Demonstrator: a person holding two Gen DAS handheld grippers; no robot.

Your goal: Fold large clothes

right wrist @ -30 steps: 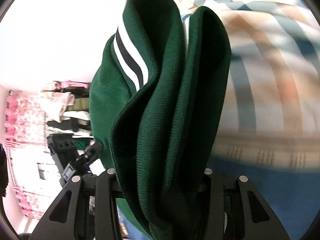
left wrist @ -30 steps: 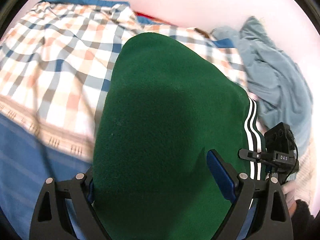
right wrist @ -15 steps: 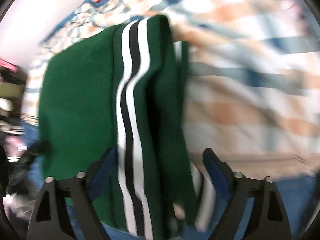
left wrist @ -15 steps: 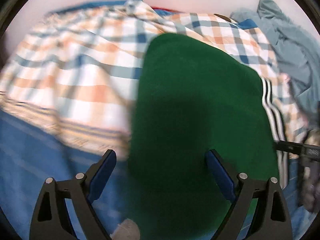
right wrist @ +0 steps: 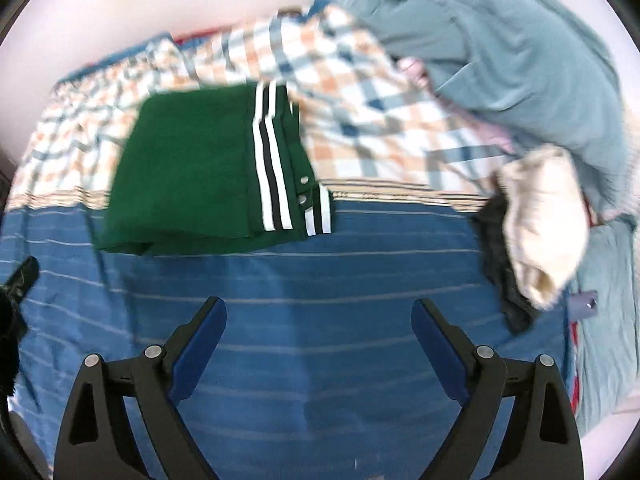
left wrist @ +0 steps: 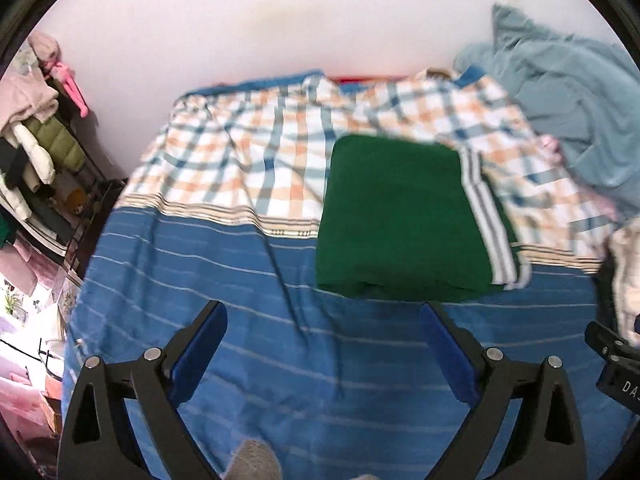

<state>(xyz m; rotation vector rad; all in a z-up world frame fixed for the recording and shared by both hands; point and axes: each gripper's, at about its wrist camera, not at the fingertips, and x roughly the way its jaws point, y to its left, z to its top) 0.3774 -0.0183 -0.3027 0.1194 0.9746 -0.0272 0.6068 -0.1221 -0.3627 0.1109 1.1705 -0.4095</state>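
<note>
Two grippers are both spread wide with nothing between their blue pads: my left gripper (left wrist: 323, 340) and my right gripper (right wrist: 319, 336) each hang over bare blue striped bed sheet (left wrist: 248, 320). Both sets of jaws have just been opening, the right one by far the more, and no cloth sits between either pair. The folded green garment (left wrist: 400, 216) lies flat on the bed at about 1 o'clock from my left gripper and 11 o'clock from my right, its white and black stripes (right wrist: 272, 160) along its right edge. Its far half rests on a checked sheet (left wrist: 256, 160). A loose grey-blue garment (right wrist: 500, 48) is heaped at 2 o'clock, with a cream cloth (right wrist: 540, 216) just below it.
</note>
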